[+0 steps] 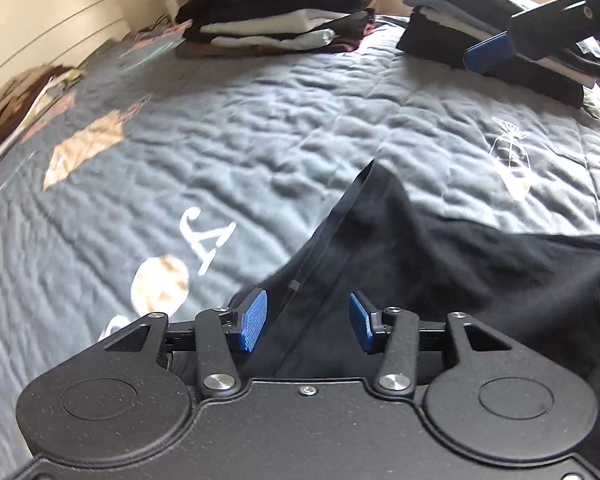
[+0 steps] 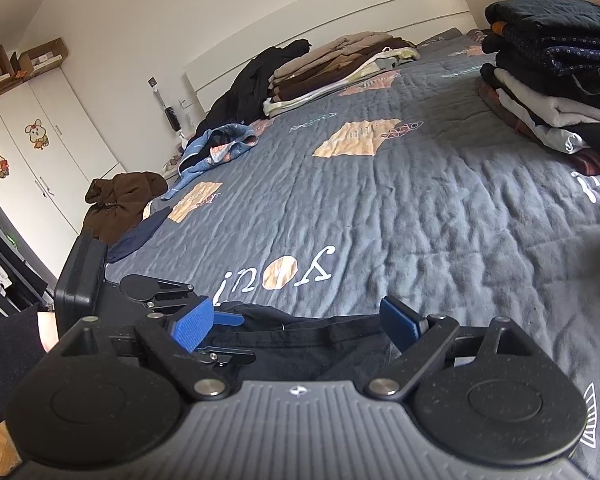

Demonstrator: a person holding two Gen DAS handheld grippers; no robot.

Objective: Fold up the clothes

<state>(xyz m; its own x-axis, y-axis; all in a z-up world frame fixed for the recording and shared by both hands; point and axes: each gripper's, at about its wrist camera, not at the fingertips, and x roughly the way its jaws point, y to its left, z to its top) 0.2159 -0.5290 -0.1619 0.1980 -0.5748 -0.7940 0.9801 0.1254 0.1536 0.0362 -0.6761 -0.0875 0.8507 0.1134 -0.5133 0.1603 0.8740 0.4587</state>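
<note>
Both jaws apart, gripping nothing | black garment (image 1: 440,264) near edge cut off | possibly trousers

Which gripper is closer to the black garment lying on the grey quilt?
Left. The left gripper straddles a raised fold of the black garment, pads off it; the right gripper hangs open just above its edge.

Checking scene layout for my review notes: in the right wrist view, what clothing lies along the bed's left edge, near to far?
Navy blue garment → crumpled brown garment → light blue patterned garment → heaped black garment → folded stack of beige and brown clothes.
</note>
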